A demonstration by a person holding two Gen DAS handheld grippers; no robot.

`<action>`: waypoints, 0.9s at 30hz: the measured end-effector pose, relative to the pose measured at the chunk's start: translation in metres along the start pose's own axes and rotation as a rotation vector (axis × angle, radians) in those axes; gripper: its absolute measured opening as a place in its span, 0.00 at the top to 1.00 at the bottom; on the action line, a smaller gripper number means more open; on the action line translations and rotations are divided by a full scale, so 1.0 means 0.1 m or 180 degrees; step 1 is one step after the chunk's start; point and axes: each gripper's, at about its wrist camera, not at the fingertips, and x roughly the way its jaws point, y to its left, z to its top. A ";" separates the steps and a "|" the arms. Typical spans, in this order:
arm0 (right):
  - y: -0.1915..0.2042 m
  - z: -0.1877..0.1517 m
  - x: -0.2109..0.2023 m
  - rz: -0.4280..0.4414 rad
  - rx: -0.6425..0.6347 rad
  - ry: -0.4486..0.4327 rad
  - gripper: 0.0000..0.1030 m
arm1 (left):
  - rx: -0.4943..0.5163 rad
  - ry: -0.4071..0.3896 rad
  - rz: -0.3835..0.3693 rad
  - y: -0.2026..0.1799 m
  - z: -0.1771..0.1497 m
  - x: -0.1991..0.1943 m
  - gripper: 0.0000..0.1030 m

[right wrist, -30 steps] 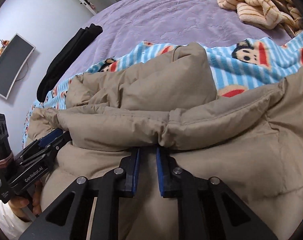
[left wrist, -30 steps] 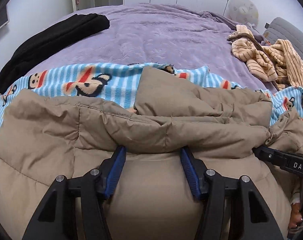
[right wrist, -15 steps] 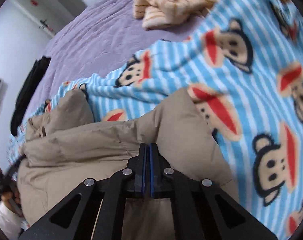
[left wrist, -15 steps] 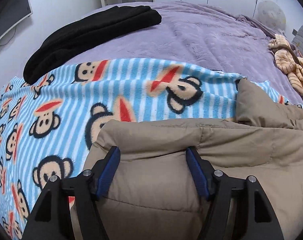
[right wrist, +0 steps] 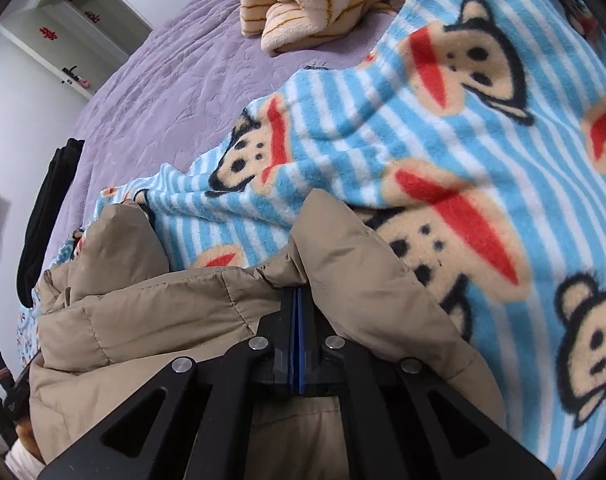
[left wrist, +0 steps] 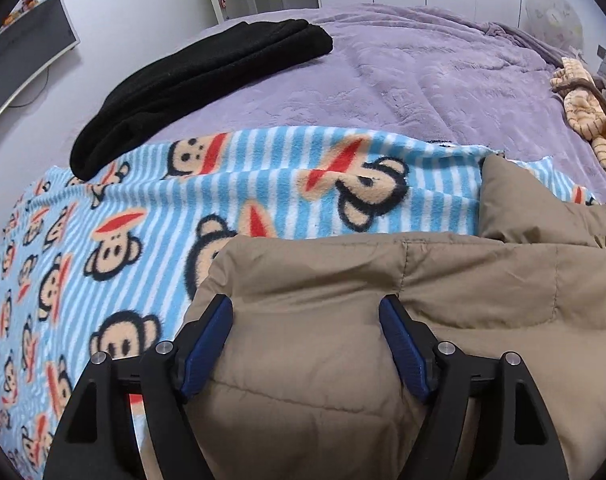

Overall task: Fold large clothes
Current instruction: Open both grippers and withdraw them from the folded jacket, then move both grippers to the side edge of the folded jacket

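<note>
Purple bed point(left wrist: 423, 80) is carrying a striped monkey blanket point(left wrist: 263, 168) with the tan jacket point(left wrist: 323, 280) lying on it; left gripper point(left wrist: 306, 308) jaws have been spreading over the jacket, right gripper point(right wrist: 299, 300) jaws are pinching its fold.

— From where is the left wrist view taken?
— From close above the tan puffer jacket point(left wrist: 343, 280), angled down toward the wall-mounted screen point(left wrist: 31, 52).
— And the right?
— Equally close, tilted toward the striped plush garment point(right wrist: 303, 8) — jacket and monkey-print blanket point(right wrist: 443, 140) are shared.
</note>
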 end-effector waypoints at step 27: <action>-0.07 -1.91 -1.46 -0.0291 -0.0086 0.0053 0.92 | -0.0295 0.0555 -0.0090 0.52 -1.61 -1.15 0.25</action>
